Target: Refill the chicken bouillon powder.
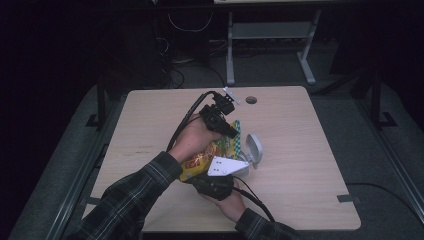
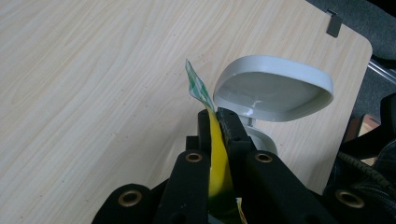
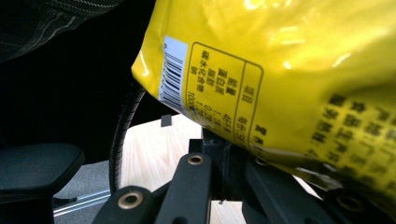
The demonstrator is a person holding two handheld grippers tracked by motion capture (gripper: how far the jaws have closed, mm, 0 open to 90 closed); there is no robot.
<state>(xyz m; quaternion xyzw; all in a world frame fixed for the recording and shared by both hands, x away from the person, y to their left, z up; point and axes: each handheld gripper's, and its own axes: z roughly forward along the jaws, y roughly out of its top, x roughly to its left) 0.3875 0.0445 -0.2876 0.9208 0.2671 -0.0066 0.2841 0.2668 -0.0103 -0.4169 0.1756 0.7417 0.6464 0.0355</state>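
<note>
A yellow snack bag with a green-and-white checked top edge hangs above the table between my two grippers. My left gripper holds the upper end; in the left gripper view its jaws are shut on the thin yellow edge of the bag. My right gripper, under its grey three-cornered plate, holds the lower end near the front. In the right gripper view the bag, showing a barcode and a printed table, has its bottom seam pinched in the jaws.
A grey container with its hinged lid standing open sits on the wooden table just right of the bag. A round cable hole lies near the far edge. Cables trail from both grippers. A second desk's legs stand behind.
</note>
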